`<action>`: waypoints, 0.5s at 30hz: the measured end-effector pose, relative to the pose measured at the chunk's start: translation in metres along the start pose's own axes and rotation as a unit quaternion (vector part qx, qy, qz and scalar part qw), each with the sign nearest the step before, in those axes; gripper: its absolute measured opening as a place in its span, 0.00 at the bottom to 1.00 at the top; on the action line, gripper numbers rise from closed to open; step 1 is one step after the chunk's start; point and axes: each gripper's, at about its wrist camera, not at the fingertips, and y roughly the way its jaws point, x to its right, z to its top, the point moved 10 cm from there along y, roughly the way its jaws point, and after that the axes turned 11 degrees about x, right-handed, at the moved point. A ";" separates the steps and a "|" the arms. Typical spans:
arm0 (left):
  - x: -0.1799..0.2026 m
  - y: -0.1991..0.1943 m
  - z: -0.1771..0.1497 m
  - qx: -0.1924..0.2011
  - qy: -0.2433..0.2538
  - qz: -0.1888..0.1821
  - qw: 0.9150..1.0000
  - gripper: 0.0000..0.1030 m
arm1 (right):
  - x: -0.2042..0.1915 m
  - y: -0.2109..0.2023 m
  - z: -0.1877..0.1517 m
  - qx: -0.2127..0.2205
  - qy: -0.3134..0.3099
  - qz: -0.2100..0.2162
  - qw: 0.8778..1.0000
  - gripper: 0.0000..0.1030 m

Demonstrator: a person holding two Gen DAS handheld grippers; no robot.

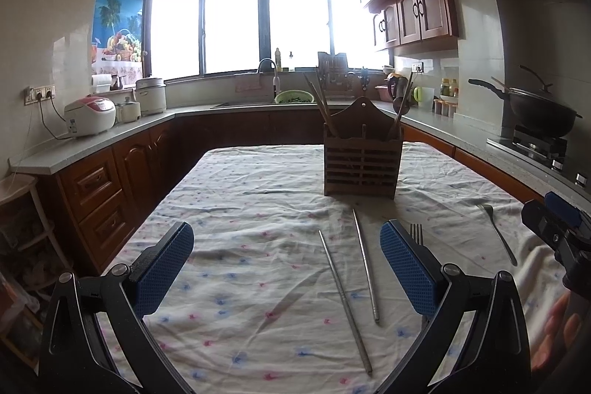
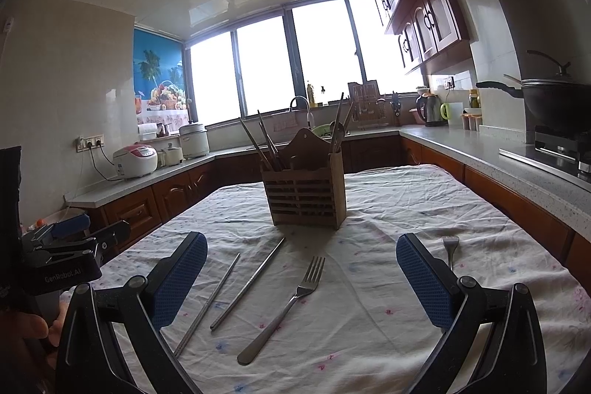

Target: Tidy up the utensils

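On the table spread with a white cloth (image 2: 388, 209) printed with small pink and blue flowers, the left gripper (image 1: 286, 270) hovers low over the near left part, its blue ribbed pads spread wide apart and holding nothing. Just right of it lie two slim stainless-steel chopsticks (image 2: 229, 290), close together and slightly angled, their far tips pointing toward the middle of the table. Next comes a long stainless-steel dinner fork (image 2: 286, 305), tines away from the near edge, lying between the pads of the right gripper (image 2: 301, 279), which also stands wide open and empty above the cloth. Further right, toward the right edge, a second, smaller steel fork (image 1: 496, 233) lies apart from the rest.

Toward the far end stands a slatted brown wooden utensil caddy (image 2: 306, 194) with an arched back. Several wooden chopsticks lean in its left compartment and some long-handled pieces in its right.

By my judgement the sorting is partly done: some utensils are already housed, while four loose pieces are left on the cloth, none yet grasped.
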 end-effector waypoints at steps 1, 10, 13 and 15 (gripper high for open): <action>0.000 0.000 0.000 0.000 0.000 0.000 1.000 1.00 | 0.000 0.001 0.000 -0.001 0.001 0.000 1.000 1.00; 0.001 0.000 0.005 0.002 -0.006 -0.009 1.000 1.00 | 0.004 0.002 0.002 -0.002 0.005 0.001 1.000 1.00; 0.001 0.002 0.007 0.002 -0.008 -0.012 1.000 1.00 | 0.004 0.004 0.002 -0.004 0.006 0.001 1.000 1.00; 0.002 0.003 0.007 0.000 -0.011 -0.016 1.000 1.00 | 0.003 0.006 0.001 -0.008 0.007 0.000 1.000 1.00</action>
